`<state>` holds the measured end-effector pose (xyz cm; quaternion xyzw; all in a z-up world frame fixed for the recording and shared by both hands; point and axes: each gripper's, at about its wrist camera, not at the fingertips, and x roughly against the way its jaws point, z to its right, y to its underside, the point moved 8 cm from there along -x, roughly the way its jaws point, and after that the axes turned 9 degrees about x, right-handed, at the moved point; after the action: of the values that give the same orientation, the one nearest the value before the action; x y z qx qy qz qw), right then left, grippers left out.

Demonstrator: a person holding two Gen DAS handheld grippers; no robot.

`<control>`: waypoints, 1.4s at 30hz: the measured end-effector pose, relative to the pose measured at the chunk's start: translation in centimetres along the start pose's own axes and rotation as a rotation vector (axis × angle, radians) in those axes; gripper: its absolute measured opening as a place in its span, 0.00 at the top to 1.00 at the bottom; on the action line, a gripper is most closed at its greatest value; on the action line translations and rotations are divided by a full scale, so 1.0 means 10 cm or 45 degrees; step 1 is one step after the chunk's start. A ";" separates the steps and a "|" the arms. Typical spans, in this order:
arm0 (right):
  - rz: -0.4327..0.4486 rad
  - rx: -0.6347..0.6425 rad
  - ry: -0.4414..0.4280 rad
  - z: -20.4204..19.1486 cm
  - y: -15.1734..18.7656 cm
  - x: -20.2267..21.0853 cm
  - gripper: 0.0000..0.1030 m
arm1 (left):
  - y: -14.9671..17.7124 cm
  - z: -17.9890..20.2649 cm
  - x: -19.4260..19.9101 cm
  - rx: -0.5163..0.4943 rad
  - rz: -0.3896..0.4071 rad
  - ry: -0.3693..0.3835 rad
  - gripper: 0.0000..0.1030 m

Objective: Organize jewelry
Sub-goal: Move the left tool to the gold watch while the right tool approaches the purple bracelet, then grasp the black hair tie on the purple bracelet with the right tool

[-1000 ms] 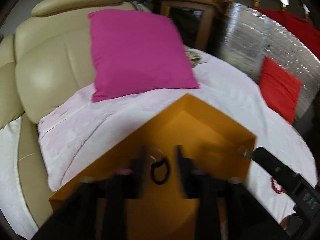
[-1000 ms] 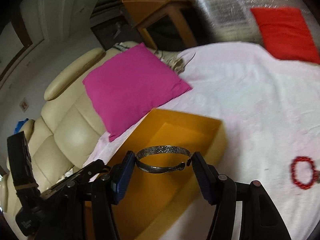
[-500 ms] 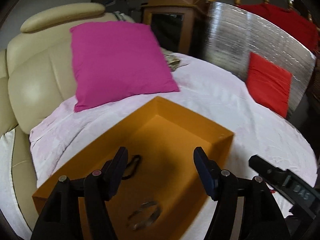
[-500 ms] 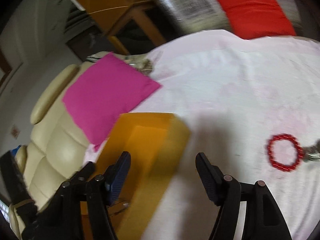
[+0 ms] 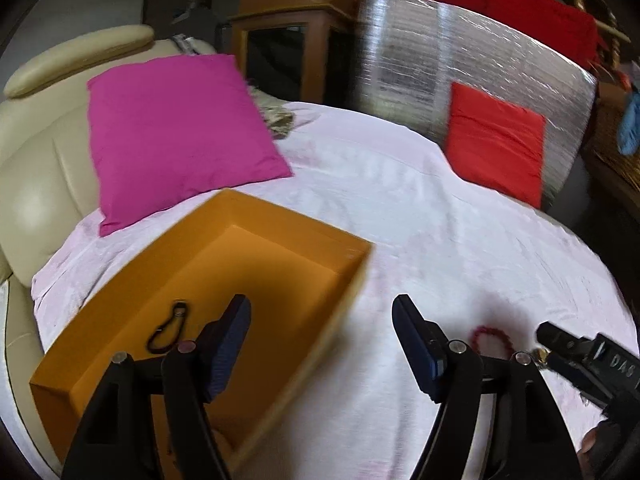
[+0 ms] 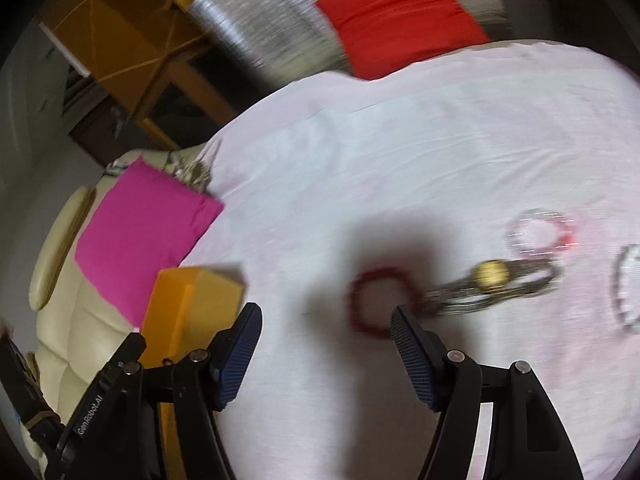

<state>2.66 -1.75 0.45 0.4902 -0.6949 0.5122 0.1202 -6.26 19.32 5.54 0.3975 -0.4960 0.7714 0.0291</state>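
Note:
An orange box (image 5: 256, 216) lies open on the pale pink sheet, with a black bracelet (image 5: 170, 330) inside; it also shows in the right wrist view (image 6: 192, 304). My left gripper (image 5: 320, 320) is open and empty above the box's right rim. My right gripper (image 6: 326, 320) is open and empty just short of a red bead bracelet (image 6: 380, 304). The red bracelet also shows in the left wrist view (image 5: 492, 336). A gold-faced watch (image 6: 492, 276), a clear pink bracelet (image 6: 538, 232) and a white bead bracelet (image 6: 624, 292) lie to its right.
A magenta pillow (image 5: 172, 136) leans on the cream sofa back (image 5: 36, 152) beyond the box. A red cushion (image 5: 496, 148) rests against a silver foil panel (image 5: 440, 64) at the far right. A wooden cabinet (image 5: 288, 32) stands behind.
My right gripper opened and dropped the silver bangle into the box, then swung right toward the red bracelet. My left gripper rose out of the box and turned right.

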 end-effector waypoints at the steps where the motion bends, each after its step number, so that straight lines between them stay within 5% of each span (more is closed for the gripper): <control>1: 0.010 -0.018 0.020 0.13 -0.02 0.08 0.31 | 0.03 0.10 0.01 -0.024 -0.001 0.008 0.28; 10: 0.072 -0.141 0.094 0.91 -0.16 0.64 0.31 | 0.33 0.86 0.02 -0.231 -0.037 0.095 0.27; 25: 0.215 -0.497 0.165 2.28 -0.24 1.43 0.31 | 1.11 2.17 -0.08 -0.751 -0.200 0.448 0.27; 31: 0.255 -0.599 0.216 2.68 -0.21 1.62 0.31 | 1.29 2.39 -0.24 -0.748 -0.317 0.573 0.27; 42: 0.276 -0.819 0.227 3.39 -0.07 1.77 0.31 | 1.36 2.54 -0.52 -0.681 -0.416 0.595 0.27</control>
<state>5.90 -39.71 -2.44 0.3038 -0.8556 0.3176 0.2736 6.15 -5.80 -3.00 0.2634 -0.5898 0.6697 0.3663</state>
